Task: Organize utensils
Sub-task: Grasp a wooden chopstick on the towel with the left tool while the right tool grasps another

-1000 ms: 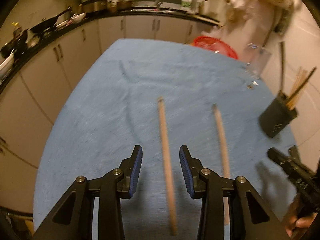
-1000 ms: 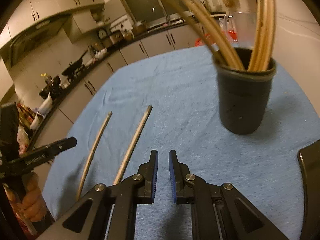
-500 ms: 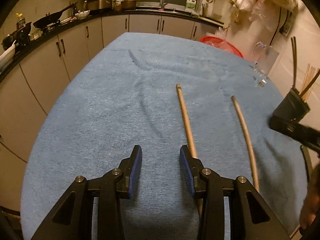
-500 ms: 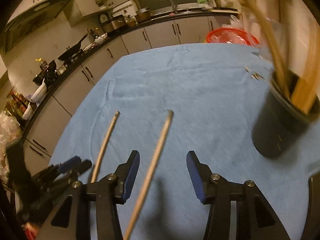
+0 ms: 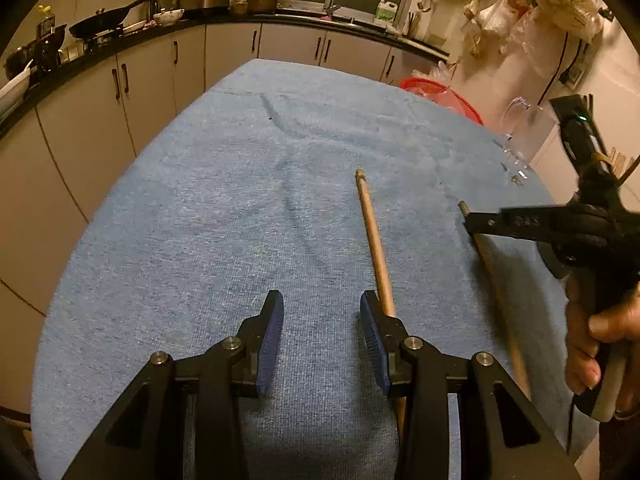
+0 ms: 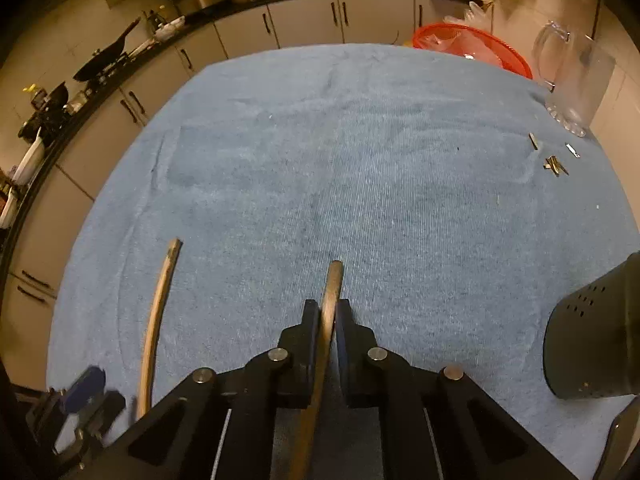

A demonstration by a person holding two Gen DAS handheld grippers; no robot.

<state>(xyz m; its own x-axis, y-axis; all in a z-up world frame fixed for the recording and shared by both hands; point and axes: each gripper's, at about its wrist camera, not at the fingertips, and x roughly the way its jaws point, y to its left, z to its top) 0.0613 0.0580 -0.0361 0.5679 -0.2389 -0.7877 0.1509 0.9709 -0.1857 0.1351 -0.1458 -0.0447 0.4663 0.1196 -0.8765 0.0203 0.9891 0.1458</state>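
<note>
Right chopstick (image 6: 330, 300): wooden, lies lengthwise between the fingers of the right hand-held gripper (image 6: 329, 320), far tip sticking out just ahead of the fingertips. The two fingers are closed against its sides, so the gripper is clamped on it. Whether the stick is lifted off the blue cloth (image 6: 360, 160) or lying on it cannot be told from the right wrist view. In the left wrist view the same stick (image 5: 496, 288) runs under the right gripper's black finger (image 5: 504, 222), blurred along its near part.

Left chopstick (image 5: 374, 240): flat on the cloth, just right of the left hand-held gripper (image 5: 322, 340), its near end passing beside and beneath the right-hand finger. Not between the fingers. Left gripper's fingers stand wide apart, blue pads (image 5: 272, 344) facing each other, nothing held. From the right wrist camera this stick (image 6: 158, 320) sits left of the right gripper, well apart from the clamped one.

Black perforated holder (image 6: 596, 340): to the right of the right gripper, near it, cut off by the frame edge.

Farther ahead and right: a few small metal bits (image 6: 554, 166) on the cloth, a clear glass jug (image 6: 572, 80) beyond them, and a red basket (image 6: 472, 46) past the far edge of the counter.
</note>
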